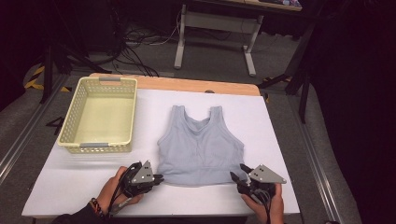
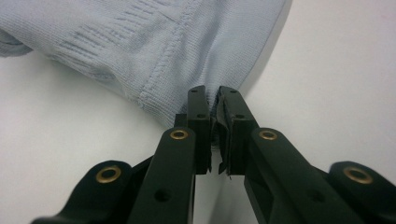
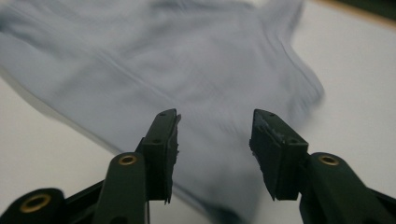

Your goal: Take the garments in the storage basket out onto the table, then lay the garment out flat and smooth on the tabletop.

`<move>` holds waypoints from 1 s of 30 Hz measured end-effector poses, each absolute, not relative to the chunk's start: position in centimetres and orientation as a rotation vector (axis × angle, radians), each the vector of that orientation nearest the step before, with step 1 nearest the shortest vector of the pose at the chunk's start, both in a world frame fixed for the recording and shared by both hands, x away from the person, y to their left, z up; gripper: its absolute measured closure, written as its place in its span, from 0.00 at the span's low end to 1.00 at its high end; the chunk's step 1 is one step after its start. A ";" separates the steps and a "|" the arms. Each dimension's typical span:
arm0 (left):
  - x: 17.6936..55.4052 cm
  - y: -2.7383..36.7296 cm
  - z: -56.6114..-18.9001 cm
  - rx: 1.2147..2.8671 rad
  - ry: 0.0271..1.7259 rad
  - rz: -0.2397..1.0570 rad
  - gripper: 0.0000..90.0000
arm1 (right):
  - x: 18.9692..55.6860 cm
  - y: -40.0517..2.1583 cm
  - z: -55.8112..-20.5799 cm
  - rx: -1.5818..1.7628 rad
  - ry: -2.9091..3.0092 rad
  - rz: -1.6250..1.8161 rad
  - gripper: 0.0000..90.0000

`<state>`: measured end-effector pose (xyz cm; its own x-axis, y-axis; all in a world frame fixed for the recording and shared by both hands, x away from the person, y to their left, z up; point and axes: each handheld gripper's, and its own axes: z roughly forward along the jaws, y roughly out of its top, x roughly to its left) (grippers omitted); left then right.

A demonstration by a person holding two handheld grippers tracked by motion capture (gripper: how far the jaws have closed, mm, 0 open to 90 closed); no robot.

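Fabric of a pale blue tank top (image 1: 201, 147) lay flat mid-surface (image 1: 280, 135), hem toward the person. Left hand-held gripper (image 2: 212, 105) was clenched on the hem's left corner; right hand-held gripper (image 3: 215, 126) stood released, jaws straddling the right corner. Bare white surface ran beside both edges; a yellow basket (image 1: 100, 114) sat well apart, left.

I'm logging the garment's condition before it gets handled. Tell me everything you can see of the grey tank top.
The tank top is pale grey-blue, of a fine ribbed knit, with two wide shoulder straps, a scooped neck and a stitched hem band. It lies flat and spread on the white table, straps pointing away from the person, hem nearest them. The left gripper pinches its lower left hem corner, where the fabric puckers. The right gripper is open at the lower right corner, fabric between its fingers.
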<state>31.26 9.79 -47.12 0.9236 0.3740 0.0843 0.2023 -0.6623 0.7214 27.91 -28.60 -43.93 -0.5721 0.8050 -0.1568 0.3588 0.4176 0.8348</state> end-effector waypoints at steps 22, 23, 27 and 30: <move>30.0 13.1 -45.9 2.179 0.482 0.343 0.79 | 28.7 -24.6 -44.4 0.825 2.181 1.133 0.42; 29.8 13.7 -45.7 2.154 0.506 0.354 0.74 | 28.7 -24.6 -44.4 0.829 2.180 1.142 0.42; 29.6 14.7 -45.7 2.120 0.529 0.358 0.60 | 28.6 -24.2 -44.4 0.838 2.208 1.200 0.42; 29.2 15.1 -45.7 2.103 0.555 0.398 0.49 | 28.4 -23.7 -44.4 0.819 2.218 1.198 0.41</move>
<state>29.20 15.14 -45.68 0.8476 0.5256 0.0725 0.2365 -0.4966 0.8351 28.44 -23.72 -44.38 -0.7022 0.6996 -0.1321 0.2732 0.4361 0.8574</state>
